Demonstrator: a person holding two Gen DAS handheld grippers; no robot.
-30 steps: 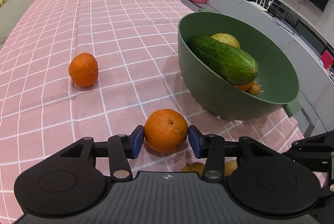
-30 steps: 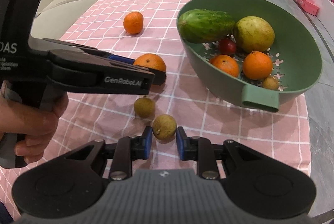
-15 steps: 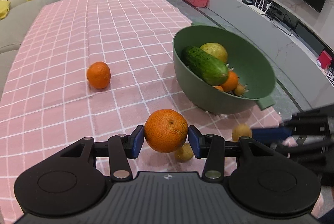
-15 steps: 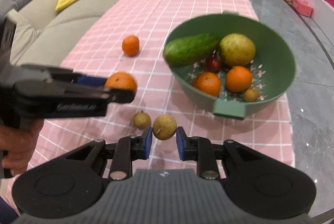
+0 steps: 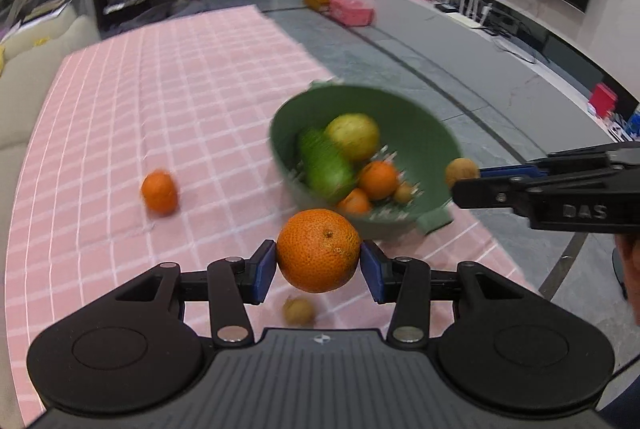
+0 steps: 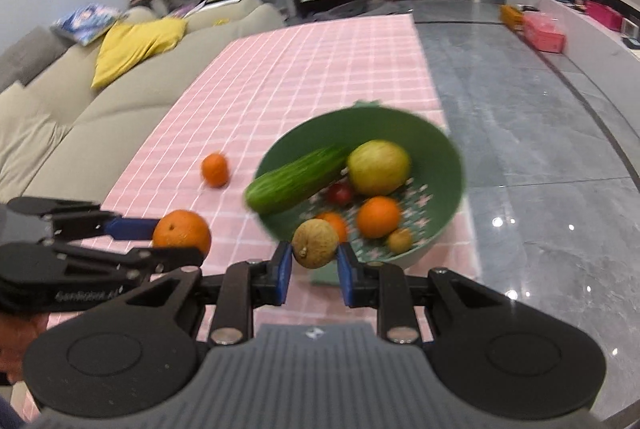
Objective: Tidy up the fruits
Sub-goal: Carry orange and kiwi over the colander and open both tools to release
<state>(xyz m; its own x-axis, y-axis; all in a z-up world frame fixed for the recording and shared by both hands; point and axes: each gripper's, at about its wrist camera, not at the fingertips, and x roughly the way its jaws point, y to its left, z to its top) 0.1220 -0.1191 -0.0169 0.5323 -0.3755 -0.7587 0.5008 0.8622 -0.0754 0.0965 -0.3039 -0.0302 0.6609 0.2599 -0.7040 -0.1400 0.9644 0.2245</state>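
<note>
Left wrist view first: the left gripper [image 5: 319, 266] has its blue pads clamped on a large orange [image 5: 319, 250], held clear above the pink checked tablecloth [image 5: 120, 133]. Just beyond it sits the green colander bowl [image 5: 436, 133], blurred, holding a cucumber [image 5: 326, 165], a yellow-green round fruit [image 5: 353, 136], two oranges and a small brown fruit. A smaller orange [image 5: 159, 191] lies alone on the cloth, well left of the bowl. Below the held orange, a small brown fruit [image 5: 298, 311] rests on the cloth. At the right edge the right gripper [image 5: 466, 175] comes in side-on, a round brown fruit [image 5: 461, 171] at its tip, level with the bowl's right rim.

Over to the right wrist view: the right gripper [image 6: 314, 266] is pinched narrow on that brown fruit [image 6: 315, 243], stem end showing, in front of the bowl's [image 6: 448, 157] near wall. The cucumber [image 6: 294, 181] leans over the left rim, and a small red fruit [image 6: 340, 193] shows beside it. On the left, the left gripper [image 6: 188, 235] carries its orange [image 6: 182, 233] above the cloth [image 6: 300, 69]. The lone orange [image 6: 215, 169] stays on the table beyond.
</note>
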